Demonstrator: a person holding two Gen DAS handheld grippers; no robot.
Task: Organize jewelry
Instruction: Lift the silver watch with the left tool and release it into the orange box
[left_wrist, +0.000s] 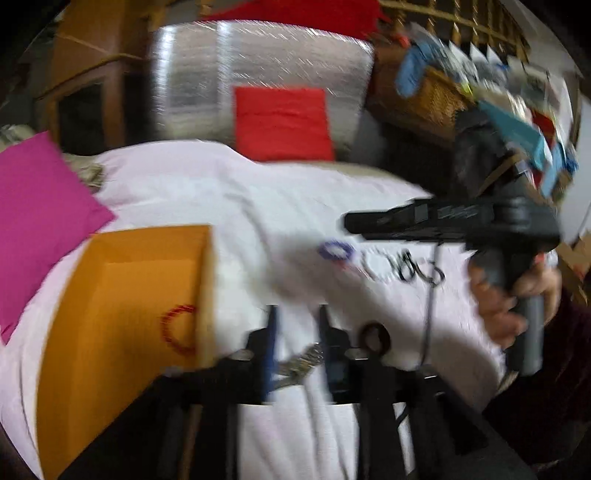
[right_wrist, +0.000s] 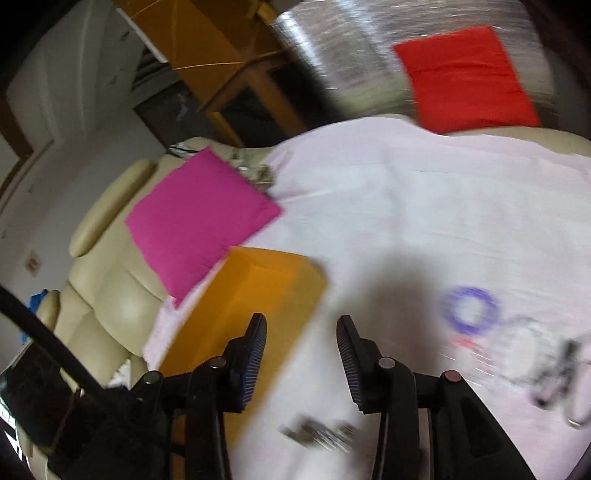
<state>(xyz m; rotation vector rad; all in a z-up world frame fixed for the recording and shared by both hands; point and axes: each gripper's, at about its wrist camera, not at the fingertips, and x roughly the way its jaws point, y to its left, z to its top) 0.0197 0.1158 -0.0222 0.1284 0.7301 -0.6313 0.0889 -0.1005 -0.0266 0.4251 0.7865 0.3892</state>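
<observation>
Both grippers hang over a white cloth (right_wrist: 406, 206) with jaws apart and nothing clamped: the left gripper (left_wrist: 297, 325) above a blurred silvery metal bracelet (left_wrist: 301, 363), the right gripper (right_wrist: 301, 332) above open cloth, a blurred metallic piece (right_wrist: 317, 434) lying below its fingers. Beside them sits an orange box (left_wrist: 122, 295) holding a red bead bracelet (left_wrist: 177, 328). Farther right on the cloth lie a purple bracelet (right_wrist: 471, 310) and blurred dark jewelry (left_wrist: 410, 271), with a magenta cushion (right_wrist: 199, 218) and a red cushion (right_wrist: 465, 77) beyond.

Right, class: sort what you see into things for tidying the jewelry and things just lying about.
For the job:
orange box
red bracelet
purple bracelet
silver chain

Lying about:
pink cushion
red cushion
</observation>
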